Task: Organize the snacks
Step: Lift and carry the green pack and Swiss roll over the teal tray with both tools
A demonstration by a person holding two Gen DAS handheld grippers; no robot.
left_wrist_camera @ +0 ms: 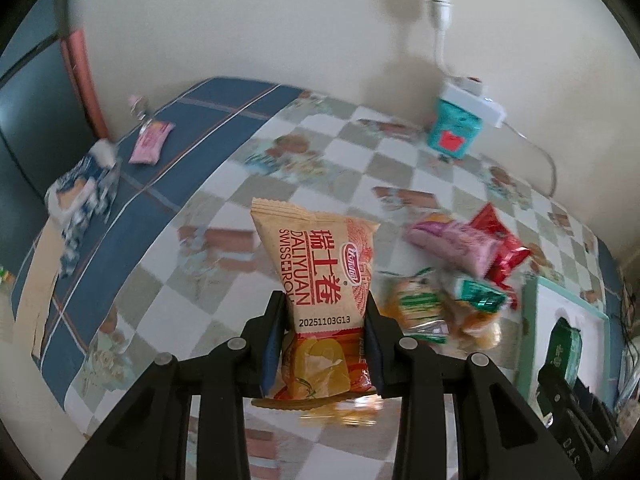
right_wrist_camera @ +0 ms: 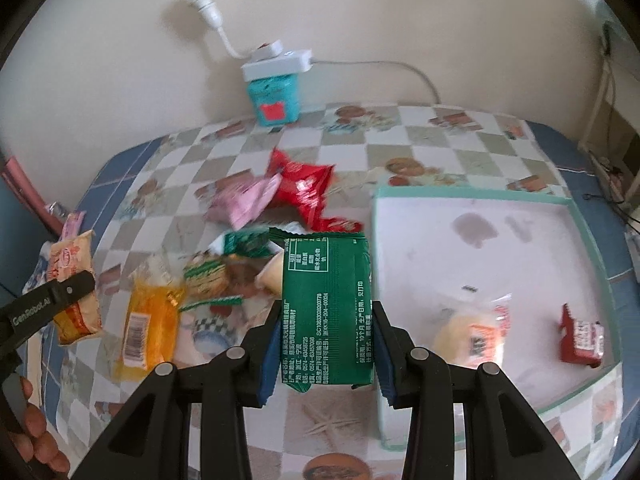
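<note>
Colours and patterns on the snack table

Between the black left gripper (left_wrist_camera: 326,334) fingers with blue pads sits a tan Swiss roll packet (left_wrist_camera: 320,276) with red lettering and a yellow-orange cake picture low on it. Between the black right gripper (right_wrist_camera: 325,344) fingers, a dark green packet (right_wrist_camera: 328,304) carries white print. Beyond those fingertips lie a red packet (right_wrist_camera: 302,186) and a pink packet (right_wrist_camera: 244,200); to their left an orange-yellow packet (right_wrist_camera: 150,324) with a white barcode. To their right, a white tray (right_wrist_camera: 472,200) has a mint-green rim. The tablecloth (right_wrist_camera: 400,136) is grey-and-white checked, edged blue. A teal box (right_wrist_camera: 276,98) bears a red patch.
</note>
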